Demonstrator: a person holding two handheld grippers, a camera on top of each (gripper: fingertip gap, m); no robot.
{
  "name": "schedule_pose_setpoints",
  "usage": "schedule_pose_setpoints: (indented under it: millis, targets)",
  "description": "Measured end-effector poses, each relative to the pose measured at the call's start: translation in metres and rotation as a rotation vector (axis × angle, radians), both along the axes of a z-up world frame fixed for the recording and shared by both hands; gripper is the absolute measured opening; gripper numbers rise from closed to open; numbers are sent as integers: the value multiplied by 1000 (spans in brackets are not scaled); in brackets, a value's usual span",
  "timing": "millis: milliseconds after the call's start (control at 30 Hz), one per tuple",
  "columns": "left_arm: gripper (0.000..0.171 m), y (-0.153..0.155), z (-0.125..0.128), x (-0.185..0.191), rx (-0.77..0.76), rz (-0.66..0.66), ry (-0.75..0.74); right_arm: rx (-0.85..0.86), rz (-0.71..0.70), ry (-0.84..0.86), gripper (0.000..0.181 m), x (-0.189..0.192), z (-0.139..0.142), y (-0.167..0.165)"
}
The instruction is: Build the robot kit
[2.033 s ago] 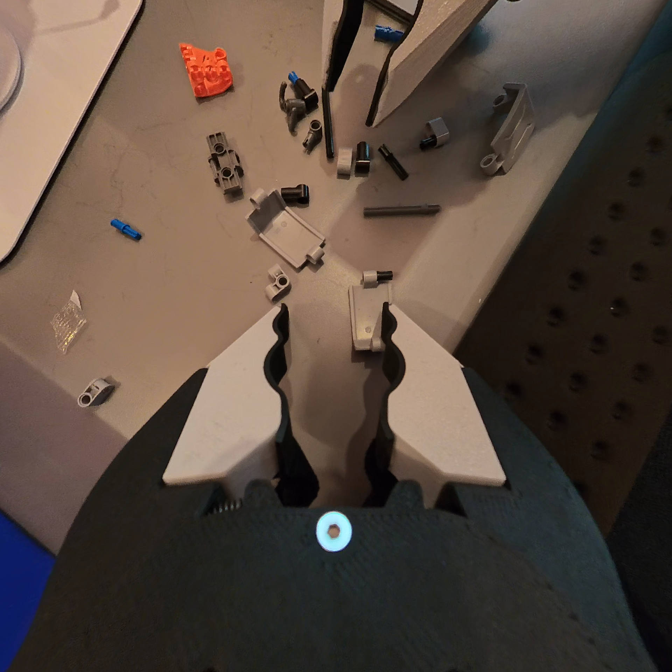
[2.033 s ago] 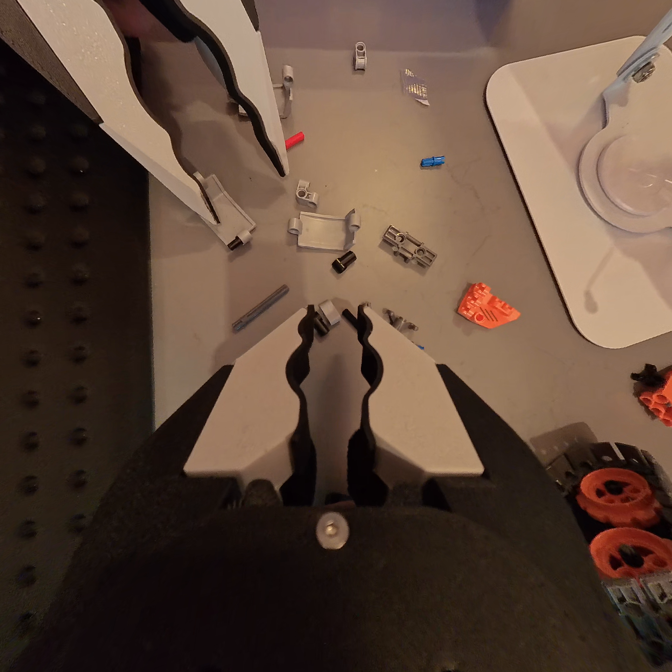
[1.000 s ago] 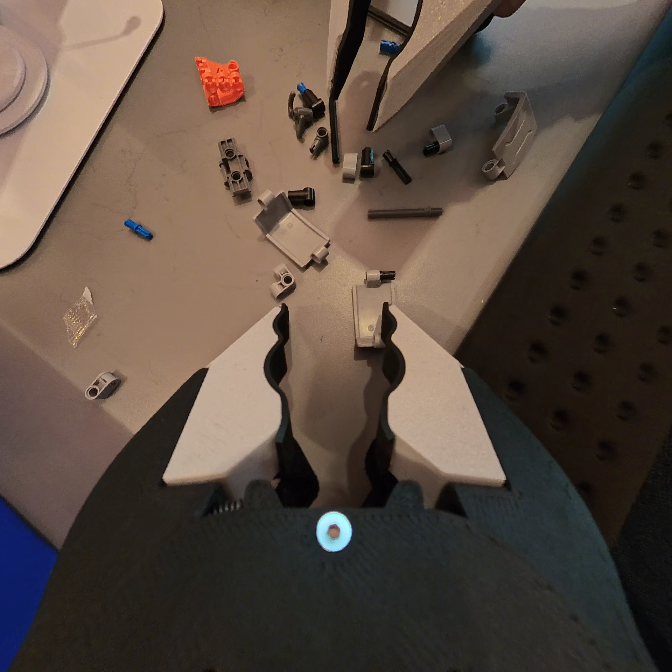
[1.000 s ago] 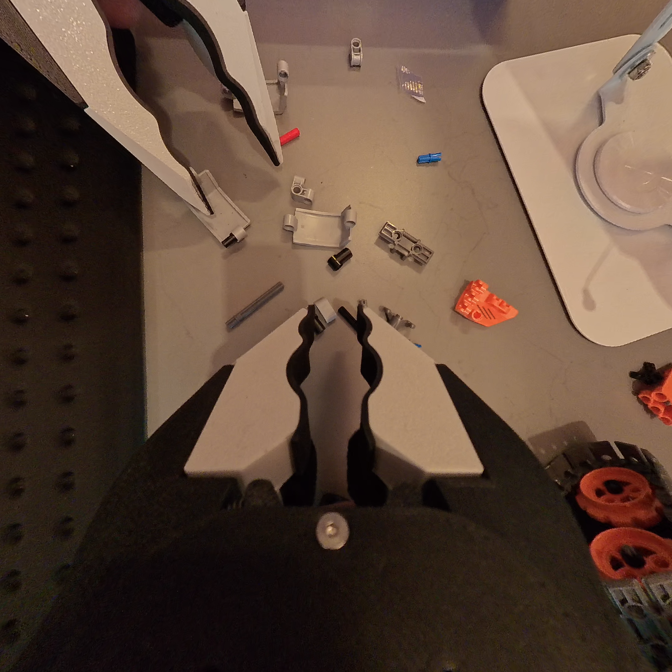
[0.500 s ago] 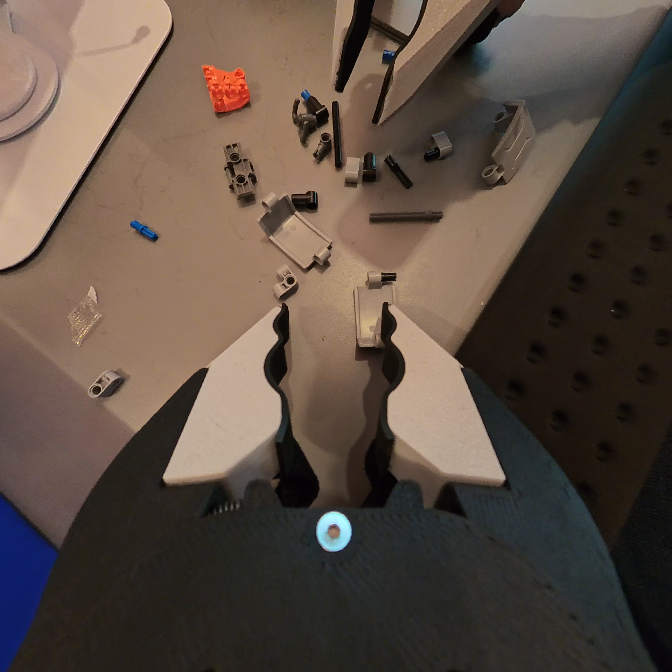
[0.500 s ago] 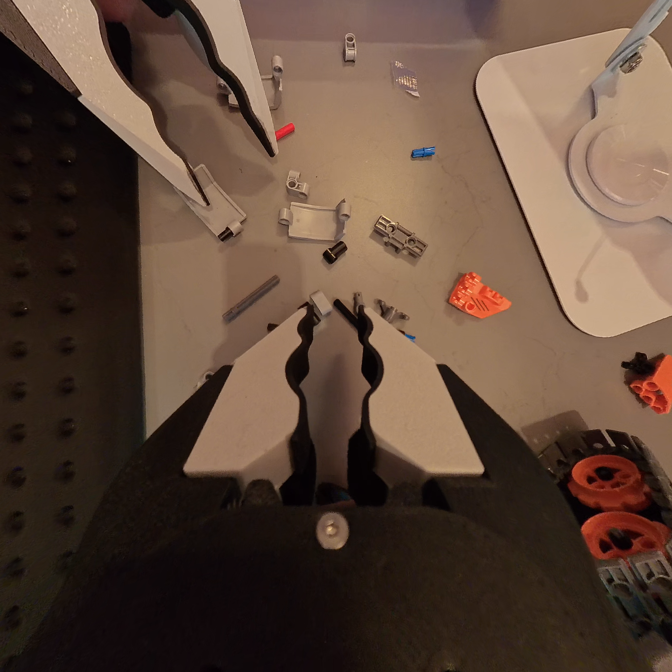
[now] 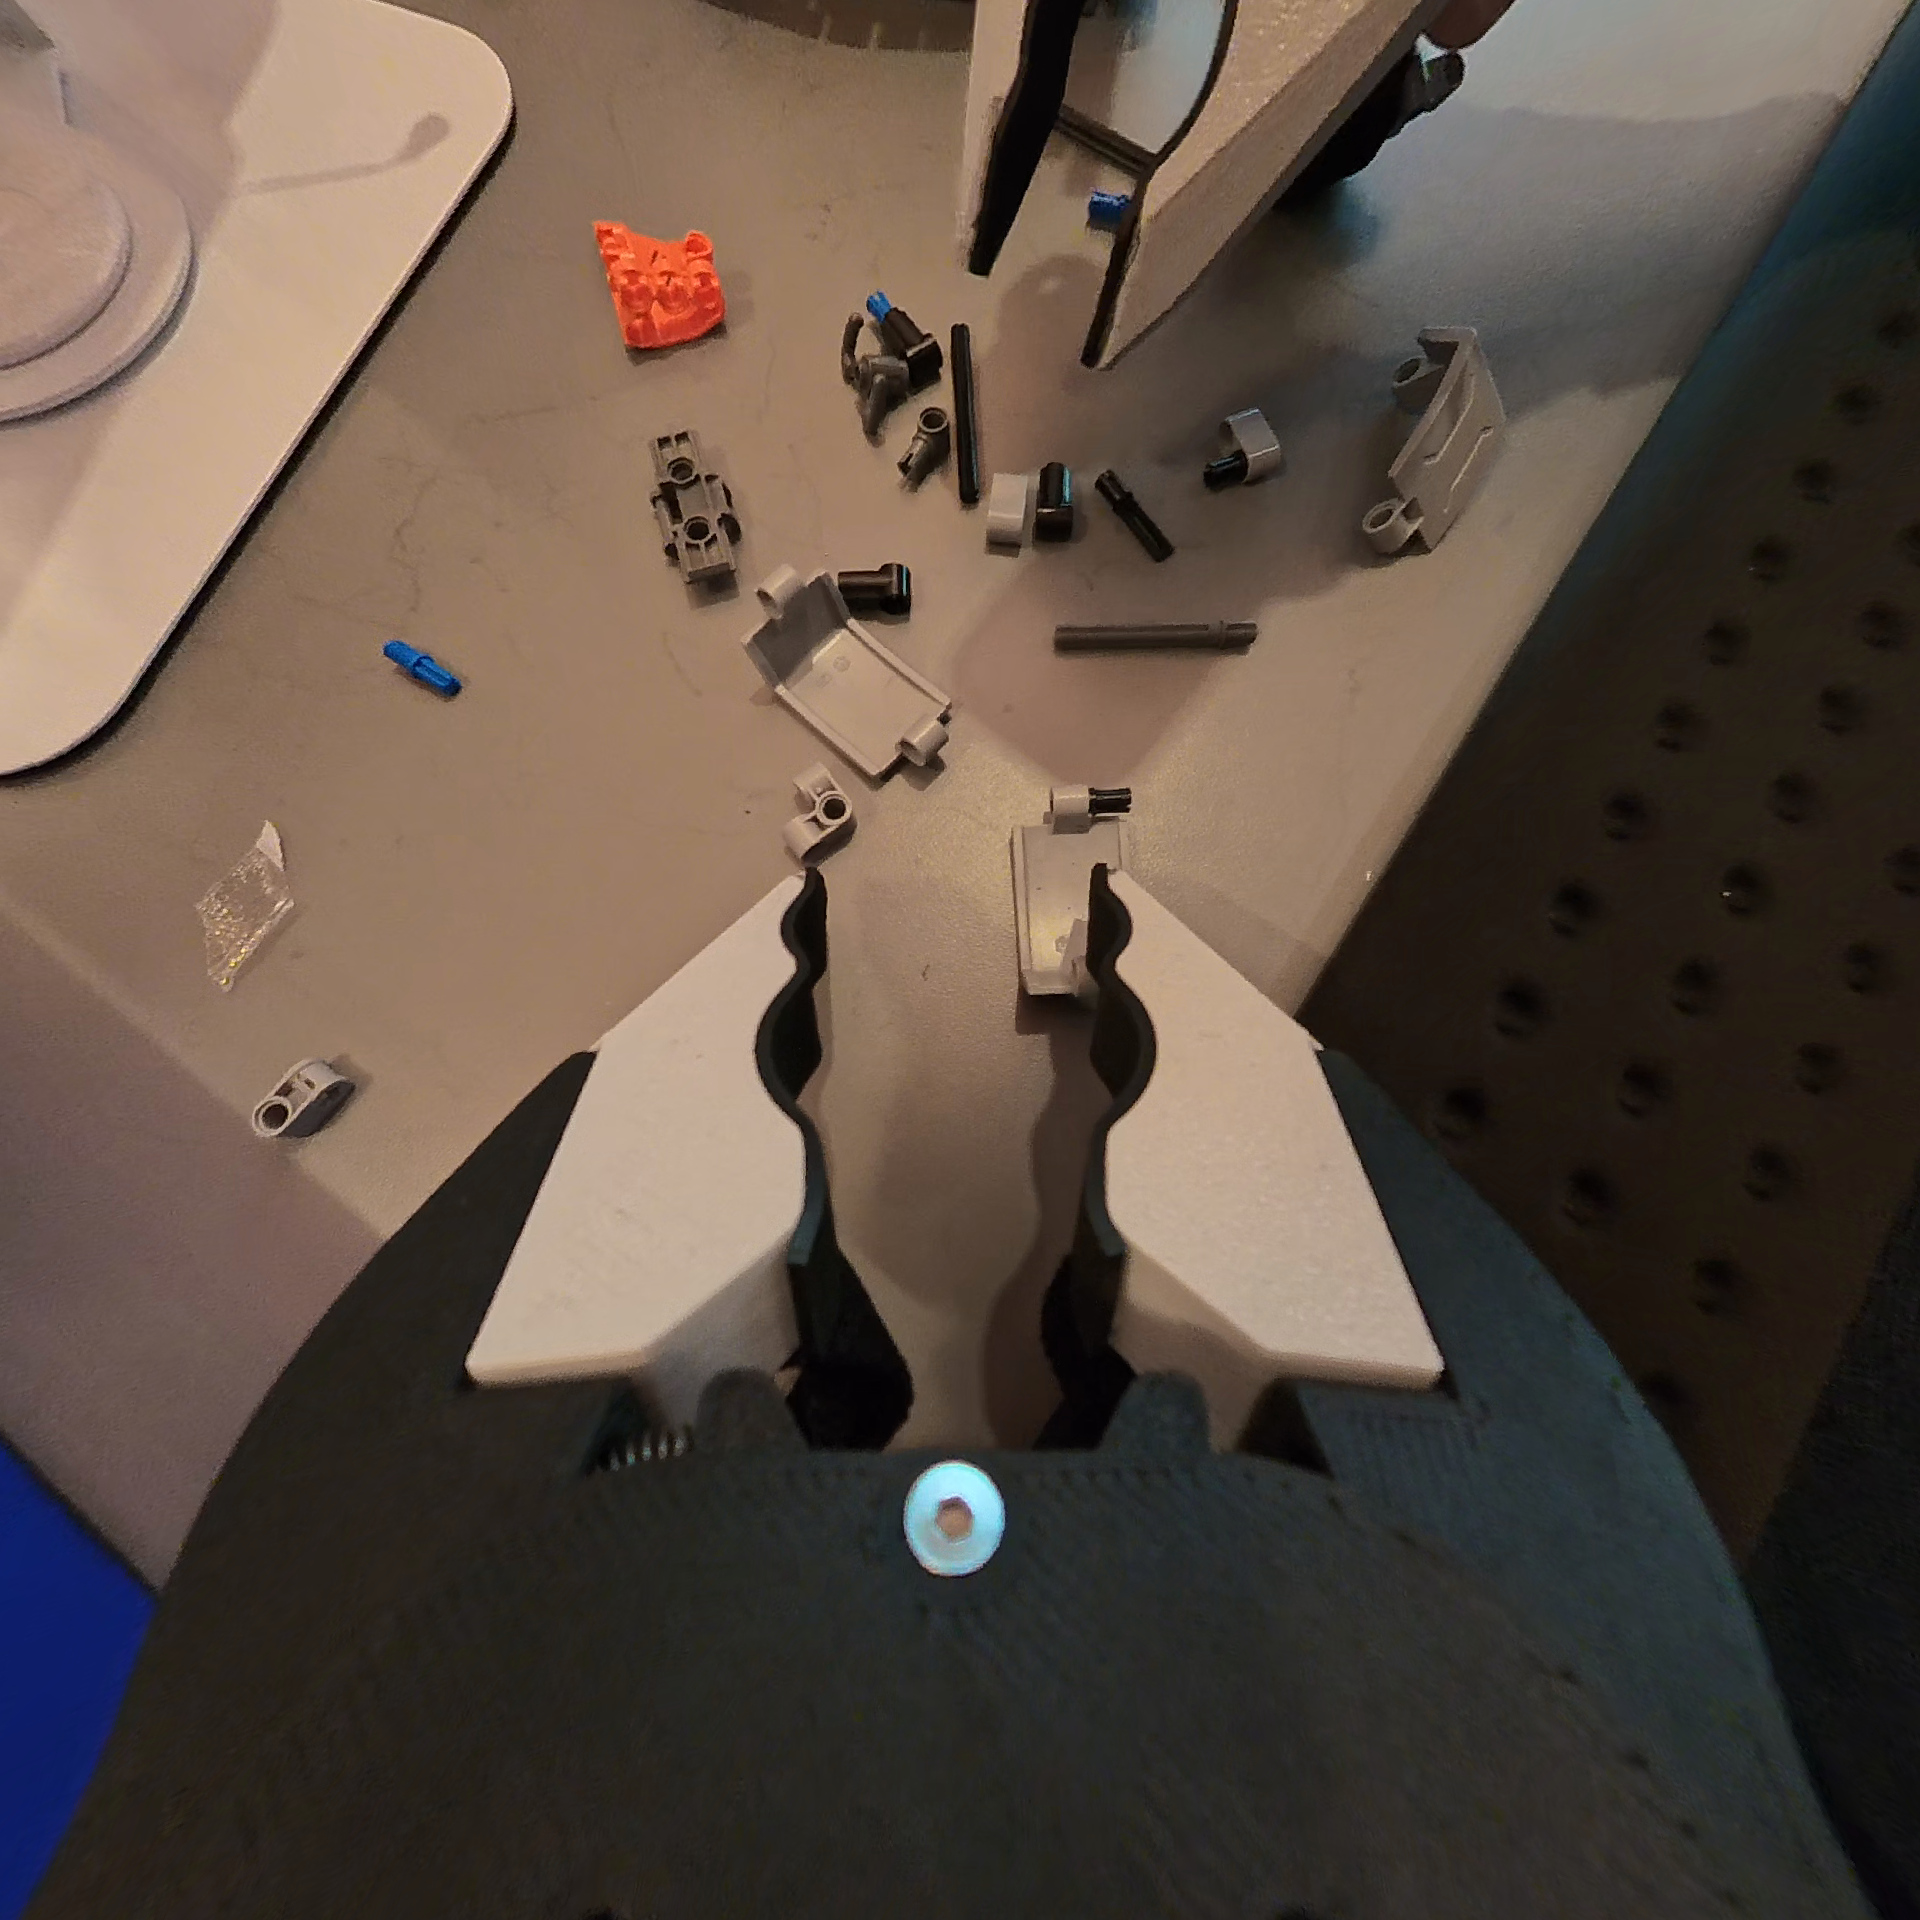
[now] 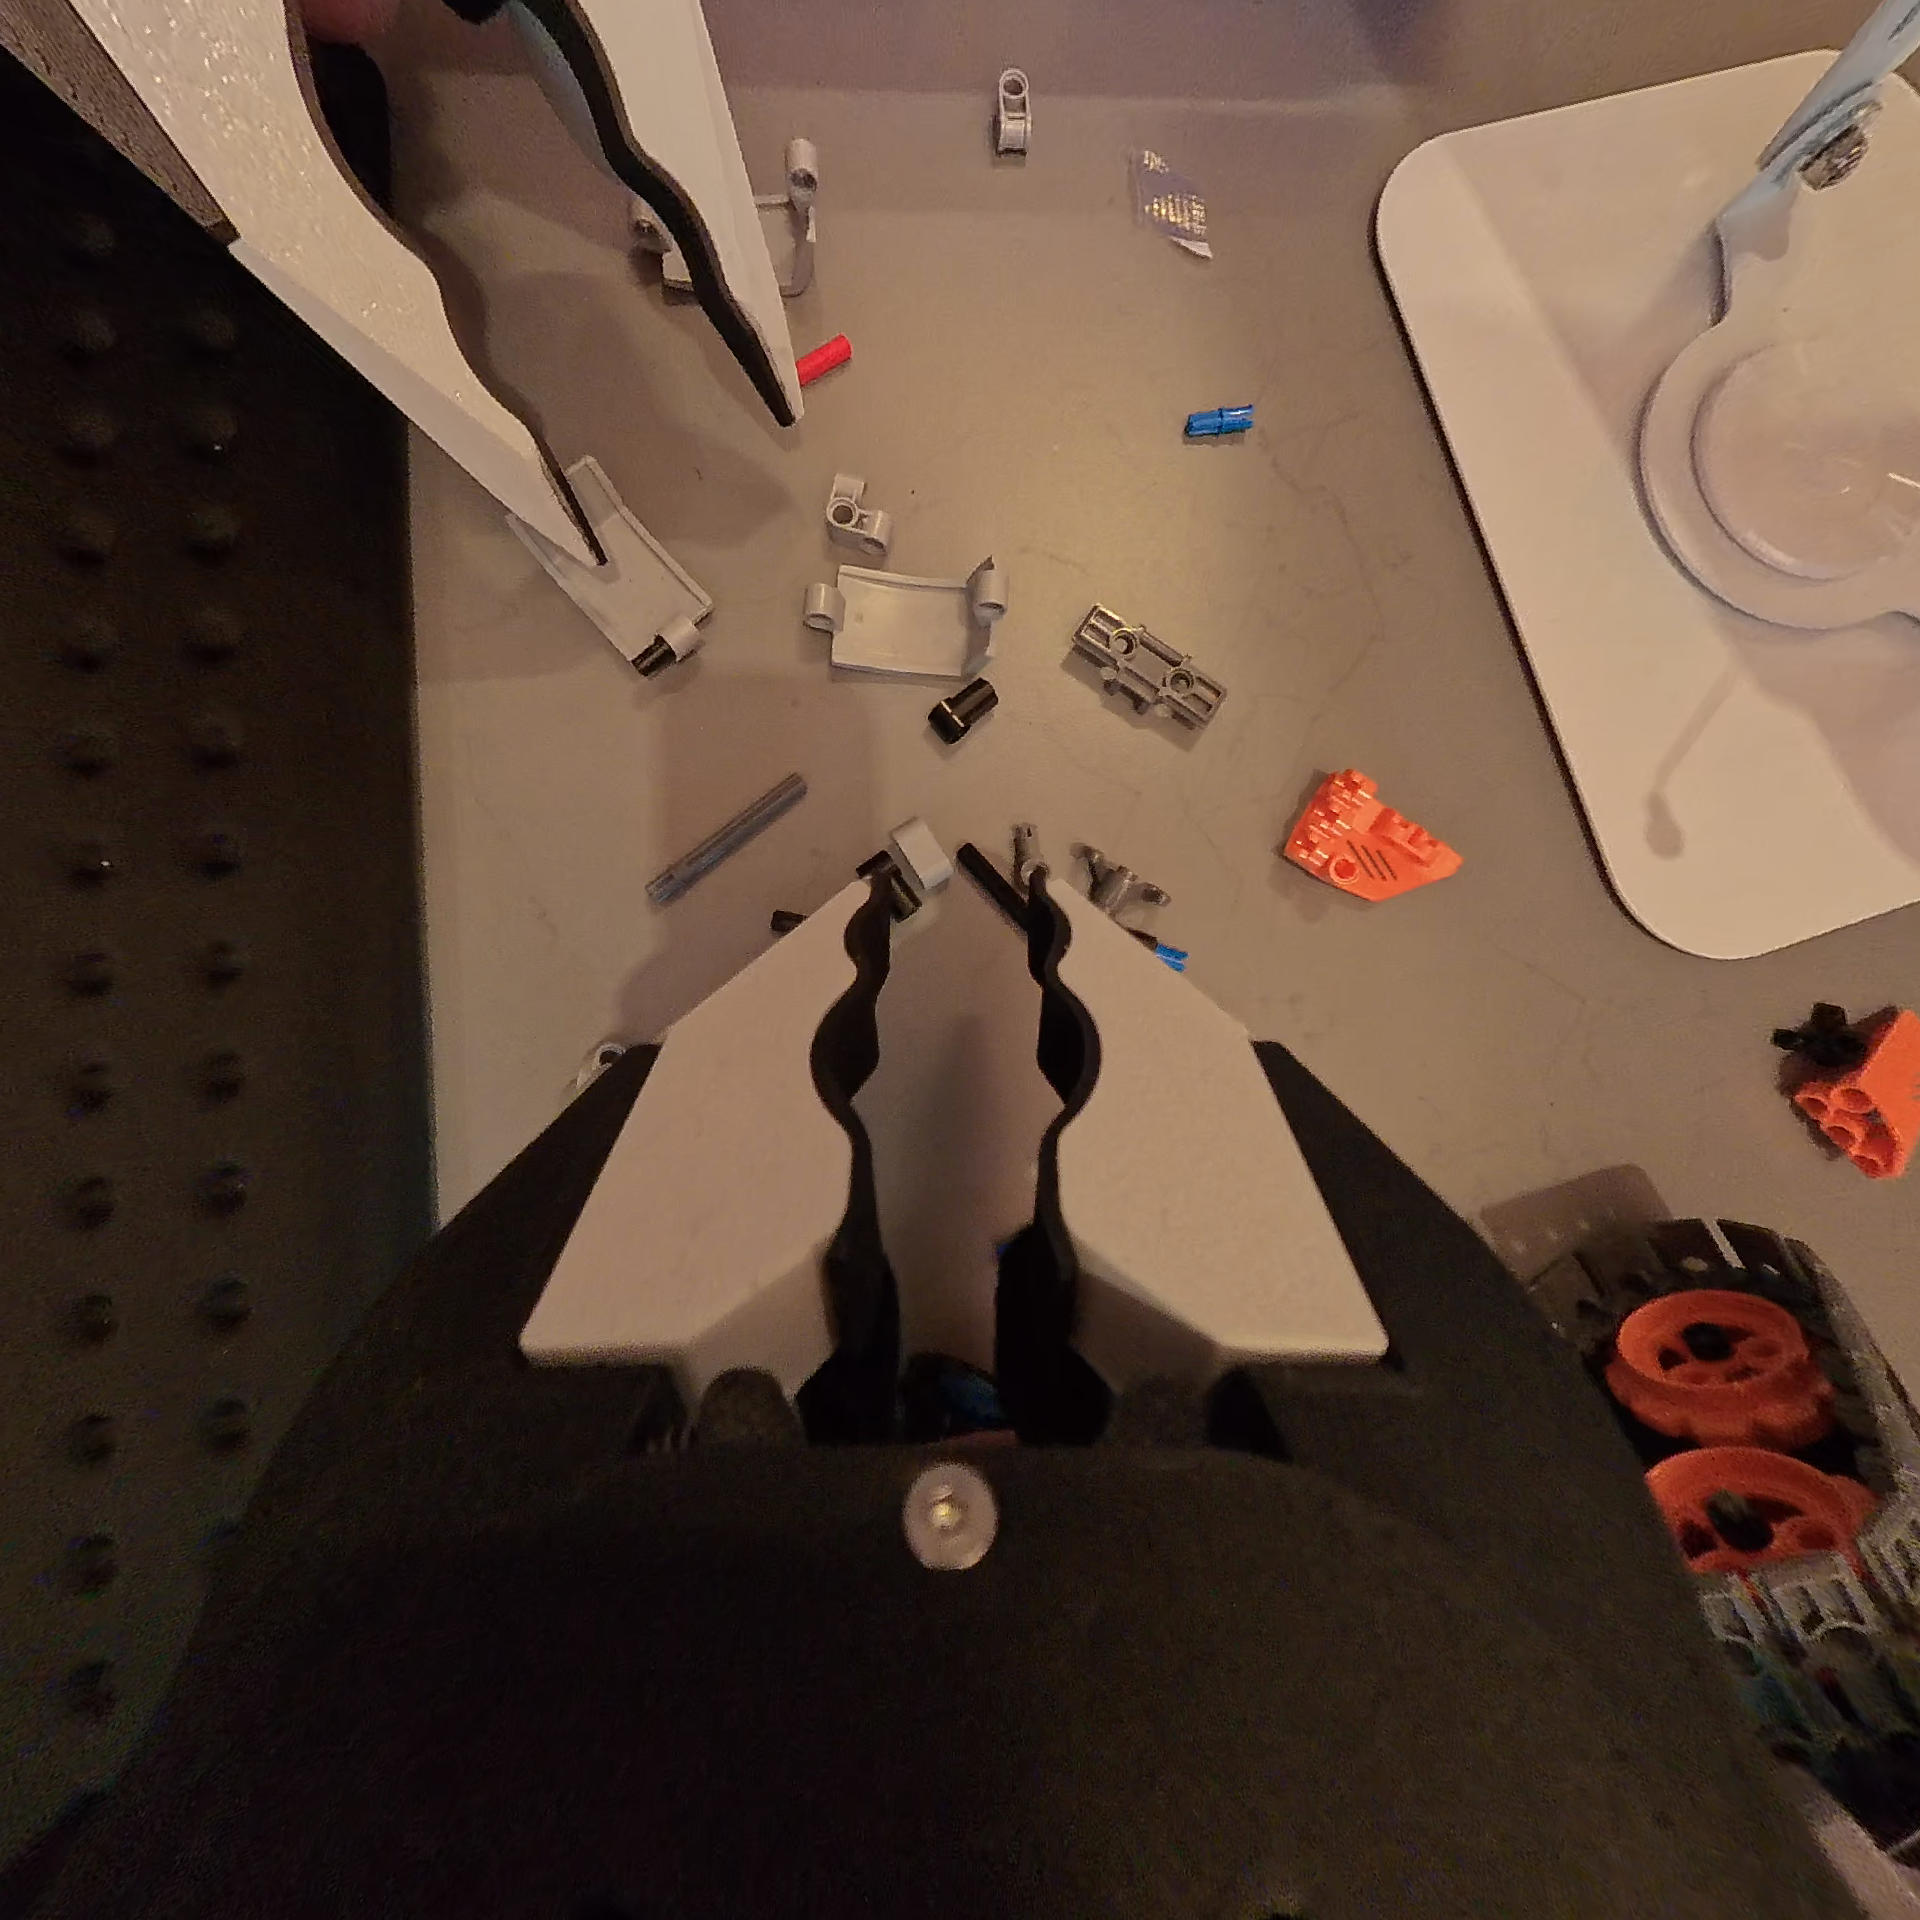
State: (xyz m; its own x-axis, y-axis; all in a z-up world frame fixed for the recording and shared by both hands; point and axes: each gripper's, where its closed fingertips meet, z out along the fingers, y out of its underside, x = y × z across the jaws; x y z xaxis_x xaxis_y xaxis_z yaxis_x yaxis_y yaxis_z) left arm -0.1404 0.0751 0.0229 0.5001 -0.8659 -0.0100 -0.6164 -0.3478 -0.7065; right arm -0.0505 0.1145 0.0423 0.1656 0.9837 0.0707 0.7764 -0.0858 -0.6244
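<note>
Small grey, black and blue building-toy parts lie scattered on a grey table (image 7: 520,831). My left gripper (image 7: 953,878) is open and empty, low over the table. Its right fingertip touches a light grey panel (image 7: 1049,894) with a black pin. A small grey connector (image 7: 821,826) lies just past its left fingertip. The left gripper also shows in the right wrist view (image 8: 691,486), one tip on that panel (image 8: 623,592). My right gripper (image 8: 954,883) is open and empty. A grey-and-black connector (image 8: 916,857) and a thin black axle (image 8: 982,878) lie at its tips. It shows in the left wrist view (image 7: 1039,312) above the parts.
A curved grey panel (image 7: 847,675) and a dark grey axle (image 7: 1153,634) lie mid-table. An orange wedge piece (image 7: 665,286) lies near a white base plate (image 7: 260,312). A black studded mat (image 7: 1714,935) borders the table. A model with orange wheels (image 8: 1745,1434) stands at the right. The tips of one gripper are about 11 centimetres away from the tips of the other. The left gripper is farther from the thin black axle (image 8: 982,878), some 11 centimetres, than the right, some 4 centimetres. It turns up in the left wrist view (image 7: 971,476) as well.
My right gripper has drawn back from the black axle and connectors it stood over. My left gripper has stayed by the light grey panel. No part has been picked up.
</note>
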Motion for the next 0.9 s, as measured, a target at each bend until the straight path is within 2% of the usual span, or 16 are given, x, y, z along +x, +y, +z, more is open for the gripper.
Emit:
schedule_pose_setpoints:
  millis: [400, 633, 733, 900]
  targets:
    - [48, -2, 1, 1, -2, -15, -22, 15, 109, -77, 18, -13, -11, -11]
    - [48, -4, 0, 3, -15, -36, -16, -5, 130, -175, 15, -19, -30, -8]
    - [47, -8, 0, 4, -21, -60, -1, -28, 131, -179, 8, -20, -34, -9]
    - [47, -12, -3, 6, -26, -89, 29, -26, 132, -147, 6, -22, -32, -10]
